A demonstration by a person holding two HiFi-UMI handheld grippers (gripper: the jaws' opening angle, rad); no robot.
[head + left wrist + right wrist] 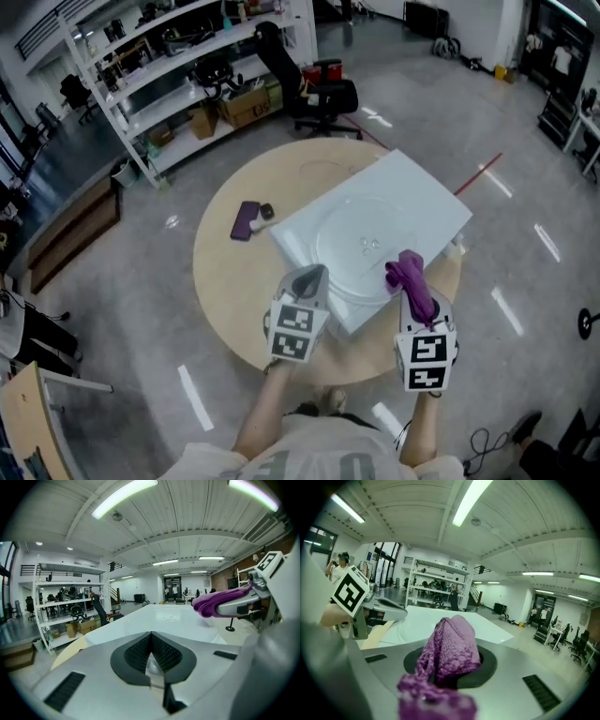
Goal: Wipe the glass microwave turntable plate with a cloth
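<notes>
My right hand-held gripper (415, 298) pinches the purple cloth (409, 274) at the near right rim of the glass turntable plate (361, 239), perhaps just touching it. My left hand-held gripper (312, 278), jaws pressed together on nothing, sits at the plate's near left edge. The plate lies on a white board (417, 192) on the round desk (230, 272).

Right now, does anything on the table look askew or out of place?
The white board under the glass turntable plate lies turned on the round table, its right corner seemingly past the rim. Nothing spilled or broken shows.
</notes>
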